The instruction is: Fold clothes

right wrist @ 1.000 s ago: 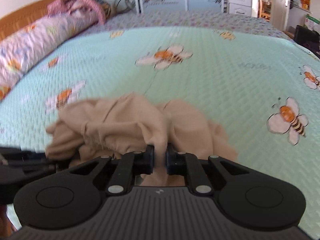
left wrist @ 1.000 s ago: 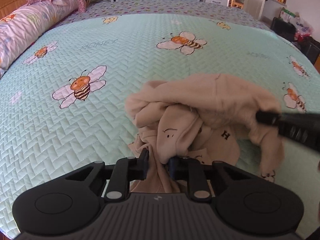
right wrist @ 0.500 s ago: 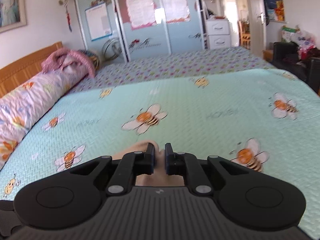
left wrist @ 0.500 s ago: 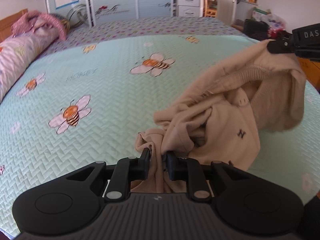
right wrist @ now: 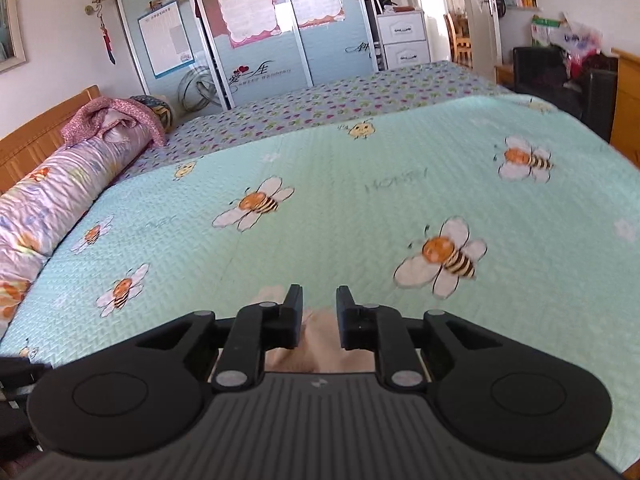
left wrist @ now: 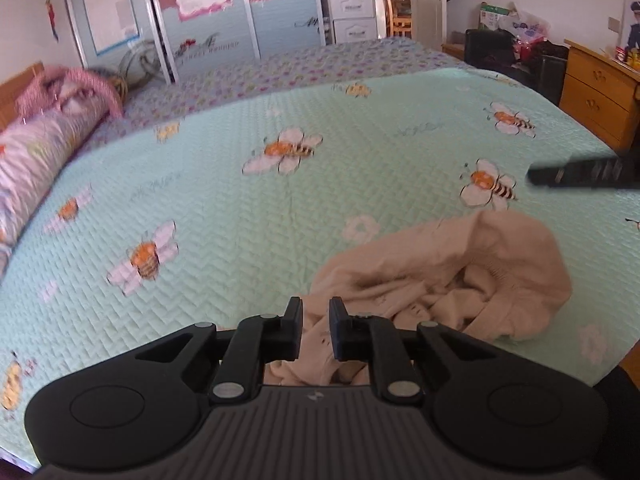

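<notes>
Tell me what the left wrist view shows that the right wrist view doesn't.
Left wrist only: the beige garment spread in a heap on the bedspread, one end between the left gripper fingers, and a wooden dresser.
Right wrist only: the right gripper, whose jaws have just been opening, with only a bit of beige cloth below.
Both: bee bedspread, wardrobe doors.

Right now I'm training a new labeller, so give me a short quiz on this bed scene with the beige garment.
1. True or false: the crumpled beige knit garment lies folded flat on the mint-green quilted bedspread.
2. Which gripper pinches the garment? A) left gripper B) right gripper
3. Fill in: the bedspread's printed insects are ___.
Key: 1 false, it lies bunched. 2 A; its jaws have just closed further on the cloth, while the right jaws have just opened and grip nothing. 3 bees.
</notes>
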Tool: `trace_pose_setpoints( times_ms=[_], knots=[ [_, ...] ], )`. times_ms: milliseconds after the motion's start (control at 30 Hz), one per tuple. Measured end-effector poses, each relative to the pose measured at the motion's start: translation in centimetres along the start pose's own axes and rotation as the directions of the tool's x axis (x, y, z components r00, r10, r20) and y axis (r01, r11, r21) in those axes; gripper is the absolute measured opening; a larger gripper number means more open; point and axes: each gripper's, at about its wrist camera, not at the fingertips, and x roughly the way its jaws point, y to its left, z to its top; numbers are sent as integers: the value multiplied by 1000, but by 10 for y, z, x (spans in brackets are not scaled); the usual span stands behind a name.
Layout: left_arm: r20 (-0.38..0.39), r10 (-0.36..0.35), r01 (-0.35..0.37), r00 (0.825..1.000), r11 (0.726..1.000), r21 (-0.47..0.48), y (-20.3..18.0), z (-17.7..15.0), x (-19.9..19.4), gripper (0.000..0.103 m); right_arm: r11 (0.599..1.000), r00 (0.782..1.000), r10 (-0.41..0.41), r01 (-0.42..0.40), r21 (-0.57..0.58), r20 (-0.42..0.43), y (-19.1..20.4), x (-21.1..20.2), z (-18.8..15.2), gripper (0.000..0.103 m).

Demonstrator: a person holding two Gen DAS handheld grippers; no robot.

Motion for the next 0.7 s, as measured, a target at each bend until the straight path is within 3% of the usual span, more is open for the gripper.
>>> trace_pose_setpoints(
  times_ms=[100,167,267,367,700],
  knots=[
    [49,13,-13,999,1000,4,-12,17,-28,33,1000,1000,21,-21,1,-2,5,-8,-9,21],
    [97,26,-26,995,1000,-7,-17,30,-49,58,999,999,36,-36,0,1,10,-16,-13,23],
    [171,49,-47,984,999,-15,-26,44,-78,73,998,998,56,-56,-6,10,17,-27,-17,25],
    [222,67,-64,973,998,-22,-34,57,-103,82,997,997,72,-71,-13,16,23,-33,-18,28],
    [265,139,-120,954,989,-87,-49,80,-145,85,996,995,94,-94,-7,28,29,-47,-20,32]
  ],
)
